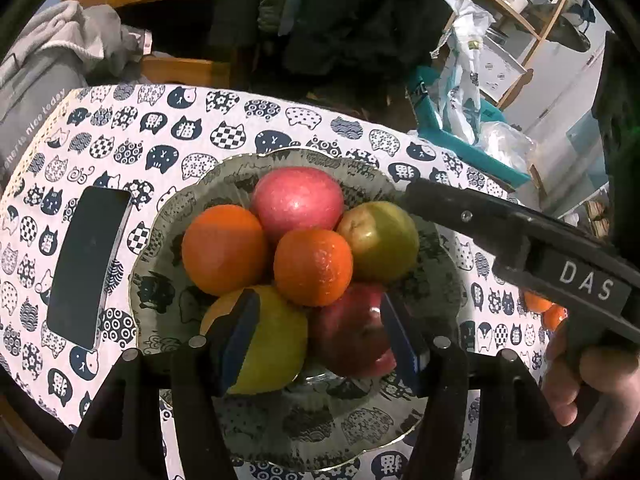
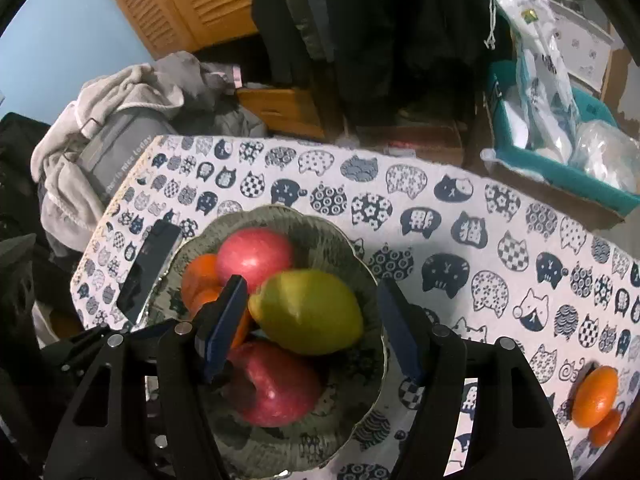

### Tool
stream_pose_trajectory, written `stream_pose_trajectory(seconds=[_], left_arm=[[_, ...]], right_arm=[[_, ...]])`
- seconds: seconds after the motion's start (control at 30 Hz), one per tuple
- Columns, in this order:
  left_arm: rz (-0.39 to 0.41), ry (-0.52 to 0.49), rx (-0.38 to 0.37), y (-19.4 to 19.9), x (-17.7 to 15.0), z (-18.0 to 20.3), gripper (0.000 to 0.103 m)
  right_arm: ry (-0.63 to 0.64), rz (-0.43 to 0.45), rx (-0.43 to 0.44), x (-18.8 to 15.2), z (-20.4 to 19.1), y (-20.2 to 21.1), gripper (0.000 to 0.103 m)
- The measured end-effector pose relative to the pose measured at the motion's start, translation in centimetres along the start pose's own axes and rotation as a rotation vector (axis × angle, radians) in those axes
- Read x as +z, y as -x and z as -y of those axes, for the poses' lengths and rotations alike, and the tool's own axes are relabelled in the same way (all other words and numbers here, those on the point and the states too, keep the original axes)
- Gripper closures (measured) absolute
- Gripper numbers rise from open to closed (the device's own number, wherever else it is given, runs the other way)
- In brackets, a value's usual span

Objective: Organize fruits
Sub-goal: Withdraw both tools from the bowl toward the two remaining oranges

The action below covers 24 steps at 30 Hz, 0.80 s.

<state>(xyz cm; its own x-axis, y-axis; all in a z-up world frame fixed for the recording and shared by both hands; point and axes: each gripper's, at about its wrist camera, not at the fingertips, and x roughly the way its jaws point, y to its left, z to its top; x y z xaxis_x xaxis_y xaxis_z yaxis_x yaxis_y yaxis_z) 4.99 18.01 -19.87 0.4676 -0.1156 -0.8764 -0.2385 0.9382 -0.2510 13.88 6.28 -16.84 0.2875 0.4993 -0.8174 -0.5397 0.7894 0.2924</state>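
While tilted down, both hand-held grippers (image 1: 316,344) (image 2: 312,332) hover open over the bowl (image 1: 160,240).

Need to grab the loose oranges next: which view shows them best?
The right wrist view: both oranges lie in full sight on the tablecloth, outside the bowl. The left wrist view shows only slivers behind the right gripper.

Six fruits (image 1: 313,267) in bowl (image 1: 436,276)

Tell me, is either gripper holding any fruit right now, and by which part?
Nothing is held. The left gripper and right gripper both stand open above the fruit bowl, pads clear of the fruit.
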Motion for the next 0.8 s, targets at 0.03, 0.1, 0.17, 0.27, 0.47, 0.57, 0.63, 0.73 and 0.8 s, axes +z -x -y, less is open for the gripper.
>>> stream_pose_trajectory(seconds=[0.03,0.1,0.17,0.27,0.47,0.57,0.63,0.73,0.8], left_arm=[[0.005,-0.001,-0.002,0.2,0.0,0.1,0.038],[0.017,-0.005,-0.007,0.8,0.1,0.4,0.035],[0.025,-0.01,-0.006,1.2,0.2,0.6,0.034],[0.039,-0.017,-0.012,1.9,0.3,1.1,0.033],[0.075,-0.039,-0.013,3.5,0.5,2.2,0.028],[0.092,-0.057,-0.019,4.4,0.5,2.9,0.028],[0.103,-0.071,-0.019,4.9,0.4,3.4,0.027],[0.118,-0.088,-0.025,5.8,0.4,4.3,0.024],[0.126,-0.096,-0.036,6.3,0.3,4.8,0.024]], right_arm=[[-0.003,0.007,0.001,0.0,0.0,0.3,0.034],[0.001,0.019,-0.002,0.1,-0.1,1.0,0.034],[0.017,0.039,-0.026,0.3,-0.4,1.8,0.034],[0.044,0.07,-0.062,0.4,-0.7,3.2,0.034],[0.063,0.127,-0.11,0.5,-0.7,6.3,0.034],[0.069,0.155,-0.13,0.3,-0.5,7.9,0.034],[0.07,0.174,-0.144,0.2,-0.4,9.0,0.034],[0.066,0.204,-0.164,0.0,-0.1,10.7,0.034],[0.064,0.229,-0.182,-0.2,0.1,11.9,0.034]])
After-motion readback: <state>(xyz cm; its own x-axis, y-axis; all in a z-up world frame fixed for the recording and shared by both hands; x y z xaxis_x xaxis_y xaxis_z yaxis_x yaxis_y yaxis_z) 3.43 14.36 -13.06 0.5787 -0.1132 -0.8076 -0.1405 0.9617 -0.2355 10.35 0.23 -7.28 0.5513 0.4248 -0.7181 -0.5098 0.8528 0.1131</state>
